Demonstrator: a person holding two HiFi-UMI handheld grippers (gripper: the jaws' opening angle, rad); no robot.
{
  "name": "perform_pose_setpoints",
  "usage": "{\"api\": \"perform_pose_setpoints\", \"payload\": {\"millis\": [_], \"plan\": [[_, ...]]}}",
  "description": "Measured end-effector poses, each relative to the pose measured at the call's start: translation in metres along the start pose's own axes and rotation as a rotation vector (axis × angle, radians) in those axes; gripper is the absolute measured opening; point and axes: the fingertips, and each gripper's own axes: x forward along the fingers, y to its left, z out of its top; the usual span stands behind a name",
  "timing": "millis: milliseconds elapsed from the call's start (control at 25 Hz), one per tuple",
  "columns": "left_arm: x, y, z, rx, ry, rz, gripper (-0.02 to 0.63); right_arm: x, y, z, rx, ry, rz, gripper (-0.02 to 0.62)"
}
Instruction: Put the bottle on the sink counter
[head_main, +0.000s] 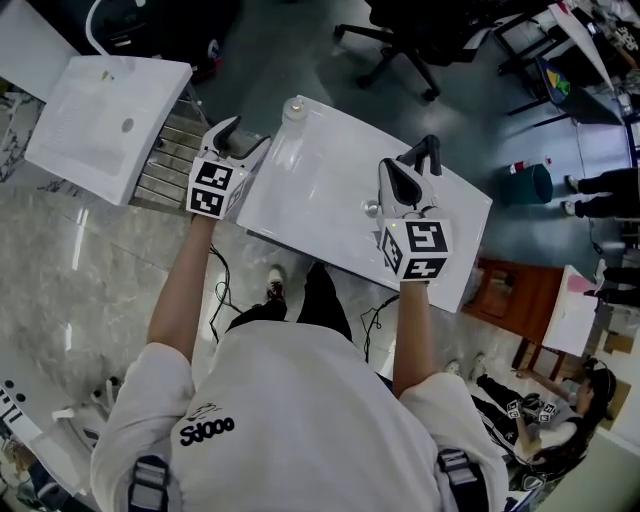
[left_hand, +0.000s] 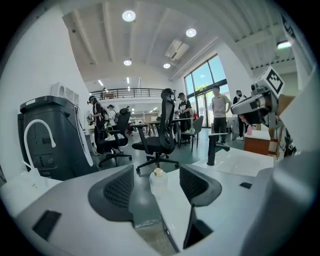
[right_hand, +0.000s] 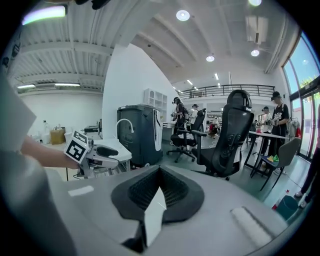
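facing one bottle (head_main: 296, 110) on the sink counter (head_main: 330, 175), left claw (head_main: 250, 134) released, right claw (right_hand: 160, 172) clenched.

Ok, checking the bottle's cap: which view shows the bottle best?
The left gripper view: the bottle stands upright on the counter beyond the open jaws, cap visible. The head view shows the bottle small at the counter's corner; the right gripper view misses it.

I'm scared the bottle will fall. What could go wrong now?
1. The bottle stands at the very corner of the sink counter, right by the edge, so a small bump might tip it to the floor.
2. The left gripper is open and close to the bottle without touching it. A careless move could knock it over.
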Motion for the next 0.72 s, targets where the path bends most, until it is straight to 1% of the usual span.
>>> {"api": "perform_pose_setpoints", "payload": {"millis": [120,240,400,600,720], "plan": [[-0.022,-0.005,0.016,-0.024,-0.048,-0.02,0.276,-0.01,0.008,0.008,-0.009,-0.023,-0.003,0.011],[-0.04,-0.009,0.03,-0.023,-0.085,-0.024,0.253,-0.02,0.015,0.017,-0.024,-0.047,-0.002,0.011],[-0.062,-0.013,0.046,0.001,-0.11,-0.015,0.157,-0.032,0.024,0.031,-0.047,-0.078,-0.002,0.011],[-0.09,-0.015,0.072,0.023,-0.156,0.004,0.057,-0.043,0.034,0.05,-0.073,-0.117,0.011,0.011],[-0.104,-0.022,0.086,0.044,-0.175,0.003,0.018,-0.05,0.037,0.058,-0.088,-0.13,0.014,0.011]]}}
